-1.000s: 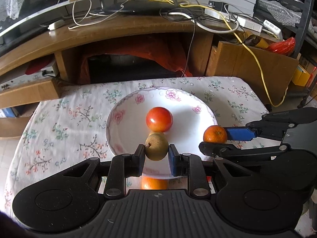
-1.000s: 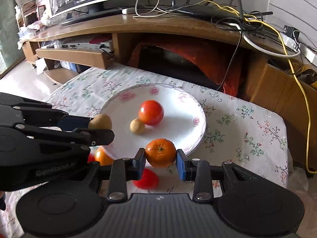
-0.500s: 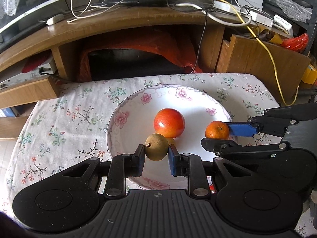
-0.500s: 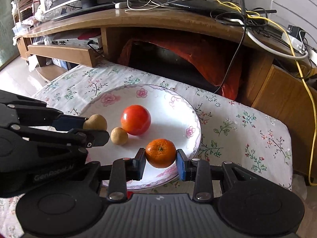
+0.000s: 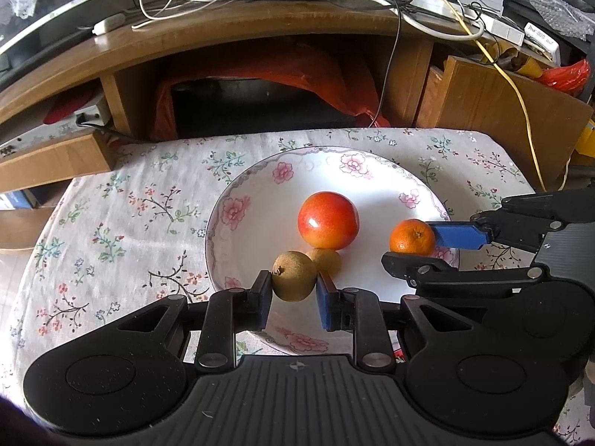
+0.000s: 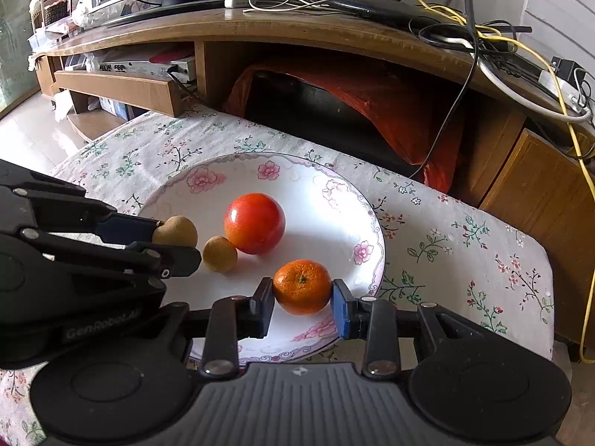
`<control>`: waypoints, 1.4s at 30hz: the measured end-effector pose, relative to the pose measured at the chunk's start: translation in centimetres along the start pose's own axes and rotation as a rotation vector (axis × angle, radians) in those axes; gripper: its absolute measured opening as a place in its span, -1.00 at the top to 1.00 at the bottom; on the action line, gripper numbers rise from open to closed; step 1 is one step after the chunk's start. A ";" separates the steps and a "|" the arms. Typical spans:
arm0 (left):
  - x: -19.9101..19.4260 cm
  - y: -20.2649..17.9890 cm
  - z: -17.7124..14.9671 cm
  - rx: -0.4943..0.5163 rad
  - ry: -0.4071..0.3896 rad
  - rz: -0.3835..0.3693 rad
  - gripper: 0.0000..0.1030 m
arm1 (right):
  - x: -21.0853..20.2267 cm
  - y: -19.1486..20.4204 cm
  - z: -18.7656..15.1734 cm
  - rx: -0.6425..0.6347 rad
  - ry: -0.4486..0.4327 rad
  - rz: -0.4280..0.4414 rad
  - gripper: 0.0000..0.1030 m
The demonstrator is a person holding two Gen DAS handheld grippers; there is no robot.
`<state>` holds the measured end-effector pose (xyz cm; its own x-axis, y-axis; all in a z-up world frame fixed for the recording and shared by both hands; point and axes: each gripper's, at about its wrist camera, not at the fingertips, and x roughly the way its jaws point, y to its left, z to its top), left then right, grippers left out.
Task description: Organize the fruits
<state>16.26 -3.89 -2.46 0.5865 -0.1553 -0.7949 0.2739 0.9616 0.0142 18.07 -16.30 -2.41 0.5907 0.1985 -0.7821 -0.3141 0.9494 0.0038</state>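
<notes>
We see the left gripper pinching a brown fruit between its blue pads, the fruit's stem nub turned toward the left pad. It hangs over the near part of the plate. The gap on the right pad side looks slight, yet the fruit stays between the pads. The right gripper pinches an orange with its green stem scar facing up toward the camera, over the plate's near right part.

Only the right view shows writing on the left gripper's side: "GenRobot.AI", faint on black. The left view shows no lettering on either tool.

On the plate a red fruit lies near the middle, and a small brown fruit touches its near left side. The round fruits show no clear long axis.

The plate lies on a flowered cloth. Beyond it stands a wooden desk strewn with cables, a yellow cable at right. The right view alone shows a monitor edge with small lettering we cannot read.
</notes>
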 end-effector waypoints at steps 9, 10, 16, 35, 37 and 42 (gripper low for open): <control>-0.3 0.0 0.1 -0.001 -0.014 0.016 0.27 | -0.1 0.0 0.0 0.000 -0.006 -0.008 0.32; -0.3 0.0 0.2 0.001 -0.017 0.016 0.26 | -0.2 0.0 0.0 -0.001 -0.008 -0.009 0.32; -0.9 -0.1 0.3 0.005 -0.040 0.027 0.24 | -0.6 0.0 0.1 0.004 -0.029 -0.016 0.32; -3.7 -1.2 0.0 0.084 -0.131 0.077 0.24 | -3.3 0.8 0.3 -0.015 -0.092 -0.064 0.32; -4.0 -1.2 -0.1 0.083 -0.134 0.071 0.24 | -3.7 0.8 0.2 -0.013 -0.096 -0.065 0.32; -5.0 -0.9 -0.8 0.071 -0.133 0.048 0.24 | -4.6 1.0 -0.2 -0.004 -0.100 -0.053 0.32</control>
<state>12.48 -3.84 1.03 0.6947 -0.1425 -0.7050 0.2938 0.9509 0.0973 14.90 -16.28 1.10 0.6775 0.1717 -0.7152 -0.2834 0.9582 -0.0384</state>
